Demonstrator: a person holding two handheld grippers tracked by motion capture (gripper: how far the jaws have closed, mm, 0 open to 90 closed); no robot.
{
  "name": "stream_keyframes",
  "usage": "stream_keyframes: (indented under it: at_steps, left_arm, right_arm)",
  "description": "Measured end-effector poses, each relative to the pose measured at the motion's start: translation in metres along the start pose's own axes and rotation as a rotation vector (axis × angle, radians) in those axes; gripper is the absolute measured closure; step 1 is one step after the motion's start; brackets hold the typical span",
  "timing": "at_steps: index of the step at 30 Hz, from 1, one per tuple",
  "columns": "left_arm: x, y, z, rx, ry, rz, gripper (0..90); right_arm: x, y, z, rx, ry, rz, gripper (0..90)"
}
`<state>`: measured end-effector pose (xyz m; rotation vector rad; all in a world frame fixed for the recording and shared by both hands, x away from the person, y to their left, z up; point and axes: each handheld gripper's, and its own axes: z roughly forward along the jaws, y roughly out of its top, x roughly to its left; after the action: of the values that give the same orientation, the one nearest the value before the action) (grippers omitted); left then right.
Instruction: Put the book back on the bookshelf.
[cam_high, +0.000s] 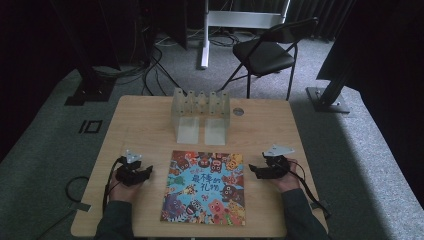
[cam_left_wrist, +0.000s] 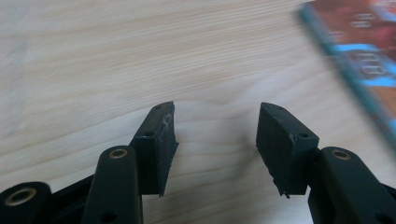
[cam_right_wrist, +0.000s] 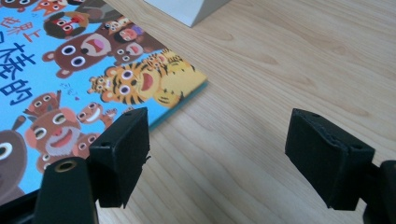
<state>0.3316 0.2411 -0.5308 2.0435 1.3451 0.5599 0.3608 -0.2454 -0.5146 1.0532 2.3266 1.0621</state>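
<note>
The picture book (cam_high: 204, 187) lies flat in the lower middle of the high view, between the two grippers, and it is touched by neither. A flat book is hard to pick up, so it could be pushed across the table (cam_high: 150, 112) instead of lifted if a jaw is slid against its edge too high. The cover could also be bent or scratched if it is pinched at one corner only. At the lower left of the high view, the left gripper (cam_high: 145, 172) is held low over the wood, pointed toward the book's left edge. In the left gripper view its jaws are seen about half open, with nothing between them, and the book's edge (cam_left_wrist: 359, 60) is seen blurred at the upper right. At the lower right of the high view, the right gripper (cam_high: 252, 172) is pointed toward the book's right edge. Its jaws are seen wide apart and empty, just beside the book's corner (cam_right_wrist: 187, 86). The clear rack (cam_high: 200, 112) stands well behind the book.
</note>
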Motion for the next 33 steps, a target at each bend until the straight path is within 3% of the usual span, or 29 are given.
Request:
stream_keyframes:
  at_steps: [1,3,5,13,19,22,24,28,31,33]
  left_arm:
    - [0.000,0.000,0.000,0.000,0.000,0.000,44.9]
    - [-0.017,0.002,-0.003,-0.012,-0.049,0.056,41.8]
    - [-0.026,0.003,-0.003,-0.013,-0.077,0.081,40.1]
    - [-0.045,0.001,-0.007,-0.054,-0.165,0.123,36.5]
    - [-0.057,-0.001,-0.011,-0.060,-0.208,0.144,36.5]
    - [-0.063,-0.001,-0.012,-0.067,-0.207,0.166,36.5]
    - [-0.072,-0.002,-0.011,-0.067,-0.222,0.194,36.5]
    - [-0.082,-0.003,-0.010,-0.059,-0.241,0.211,36.4]
    - [-0.091,-0.003,-0.010,-0.058,-0.259,0.234,35.8]
    - [-0.100,-0.004,-0.011,-0.057,-0.274,0.253,34.8]
  right_arm:
    - [0.001,0.002,0.001,-0.002,0.003,-0.003,21.6]
    - [0.003,0.005,0.002,-0.001,0.009,-0.016,21.5]
    - [0.005,0.010,0.004,-0.004,0.016,-0.027,21.3]
    - [0.015,0.029,0.015,-0.005,0.046,-0.087,20.4]
    - [0.023,0.041,0.030,0.013,0.076,-0.118,19.2]
    - [0.023,0.042,0.040,0.027,0.096,-0.111,18.7]
    - [0.021,0.040,0.047,0.038,0.113,-0.087,17.7]
    - [0.015,0.039,0.060,0.040,0.164,-0.038,17.7]
    - [0.014,0.039,0.062,0.041,0.169,-0.031,17.7]
    - [0.014,0.035,0.069,0.076,0.157,-0.031,17.7]
